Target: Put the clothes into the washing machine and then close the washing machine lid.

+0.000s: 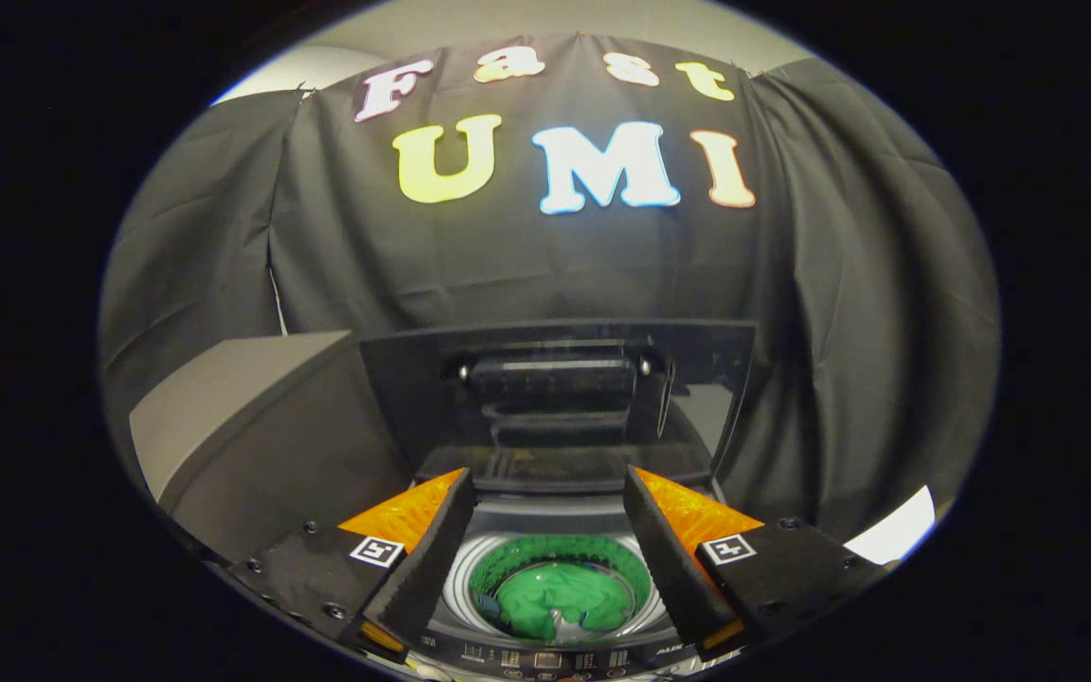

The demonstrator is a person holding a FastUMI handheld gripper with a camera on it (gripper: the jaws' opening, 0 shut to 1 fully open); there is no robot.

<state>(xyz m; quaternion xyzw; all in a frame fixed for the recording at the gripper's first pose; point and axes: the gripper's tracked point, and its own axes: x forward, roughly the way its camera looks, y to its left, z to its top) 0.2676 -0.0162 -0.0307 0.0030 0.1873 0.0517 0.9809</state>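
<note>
Gripper (545, 493): fingers spread wide apart, nothing held between them; the drum mouth and the lower edge of the lid show in the gap.

Clothes (562, 599): green bundle lying inside the drum of the washing machine (470, 580), below and between the fingers. Some fabric looks heaped toward the drum's far wall; whether any of it rides over the rim cannot be told.

Lid (560, 403): dark, glossy, standing raised behind the opening, just beyond the fingertips. Loading appears done; closing is judged the step in hand.

Control panel (545, 657): strip of small markings along the near edge of the machine, under the fingers.

Grey block (242, 417): a slanted grey surface beside the machine, off the left finger; what it is cannot be told.

Risks, as judged:
- Open fingers may slide off the smooth lid face if they push rather than hook its upper edge, leaving the lid standing.
- A lid tipped forward and let go would probably drop and slam.
- Fabric riding high could be pinched under the lid and keep it from seating.
- A finger tip could catch in the opening as the lid comes down.

Pose: gripper held above the machine's front edge, centred on the opening, pointing forward and somewhat downward toward the lid base. The holding hand is out of sight.
</note>
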